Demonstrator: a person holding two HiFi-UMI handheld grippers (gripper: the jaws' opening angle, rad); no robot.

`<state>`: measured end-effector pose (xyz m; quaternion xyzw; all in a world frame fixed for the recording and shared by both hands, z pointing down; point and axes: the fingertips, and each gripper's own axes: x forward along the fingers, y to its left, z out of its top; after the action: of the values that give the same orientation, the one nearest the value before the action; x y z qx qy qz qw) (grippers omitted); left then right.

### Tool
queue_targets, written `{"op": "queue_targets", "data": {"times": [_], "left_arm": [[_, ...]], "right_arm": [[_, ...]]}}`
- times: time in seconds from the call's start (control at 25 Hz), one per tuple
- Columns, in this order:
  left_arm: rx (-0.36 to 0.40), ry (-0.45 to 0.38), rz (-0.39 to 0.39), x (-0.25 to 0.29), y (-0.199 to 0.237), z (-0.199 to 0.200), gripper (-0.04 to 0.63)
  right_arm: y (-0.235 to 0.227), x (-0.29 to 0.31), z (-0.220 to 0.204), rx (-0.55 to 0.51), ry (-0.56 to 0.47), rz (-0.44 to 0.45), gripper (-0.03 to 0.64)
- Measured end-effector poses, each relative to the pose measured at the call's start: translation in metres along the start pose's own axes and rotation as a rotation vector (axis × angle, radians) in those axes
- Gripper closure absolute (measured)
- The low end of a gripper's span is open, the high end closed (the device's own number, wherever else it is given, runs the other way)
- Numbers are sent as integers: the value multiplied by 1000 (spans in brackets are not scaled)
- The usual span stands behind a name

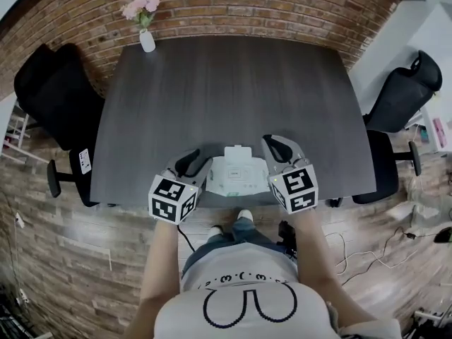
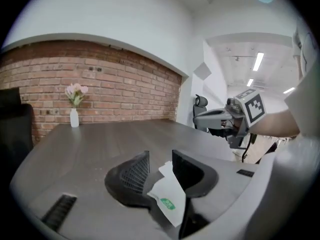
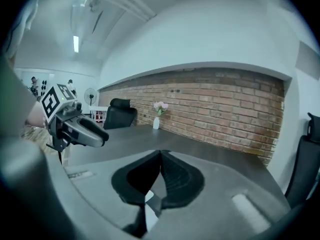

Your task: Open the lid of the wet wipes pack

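Note:
The white wet wipes pack (image 1: pixel 236 175) sits between my two grippers near the table's front edge, with a white flap standing up at its far side. My left gripper (image 1: pixel 196 165) is at the pack's left end. In the left gripper view its jaws (image 2: pixel 160 164) stand wide, and a white corner of the pack (image 2: pixel 167 194) with a green mark spans the gap between them. My right gripper (image 1: pixel 274 145) is against the pack's right end. In the right gripper view its tips (image 3: pixel 160 155) meet. A white sliver (image 3: pixel 149 198) shows in the slit below the tips; whether it is pinched I cannot tell.
A white vase of pink flowers (image 1: pixel 145 27) stands at the far left corner of the dark table (image 1: pixel 226 90). Black office chairs (image 1: pixel 49 90) flank the table on both sides. A brick wall runs behind it, and cables lie on the wooden floor at the right.

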<state>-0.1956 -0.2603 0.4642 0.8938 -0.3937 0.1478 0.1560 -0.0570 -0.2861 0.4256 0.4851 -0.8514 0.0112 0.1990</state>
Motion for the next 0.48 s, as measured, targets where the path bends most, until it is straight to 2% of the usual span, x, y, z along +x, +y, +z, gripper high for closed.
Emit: {"op": "queue_targets", "data": {"times": [0.12, 0.36, 0.44, 0.48], "left_arm": [[46, -89, 22, -7, -1, 29, 453], [109, -218, 49, -22, -7, 76, 470], [132, -254, 48, -28, -11, 90, 499], [144, -270, 42, -31, -14, 96, 549]], "right_arm": [[0, -19, 21, -11, -56, -29, 617], [0, -50, 66, -61, -153, -76, 618], [1, -59, 74, -72, -170, -86, 618], [2, -63, 76, -74, -176, -91, 618]]}}
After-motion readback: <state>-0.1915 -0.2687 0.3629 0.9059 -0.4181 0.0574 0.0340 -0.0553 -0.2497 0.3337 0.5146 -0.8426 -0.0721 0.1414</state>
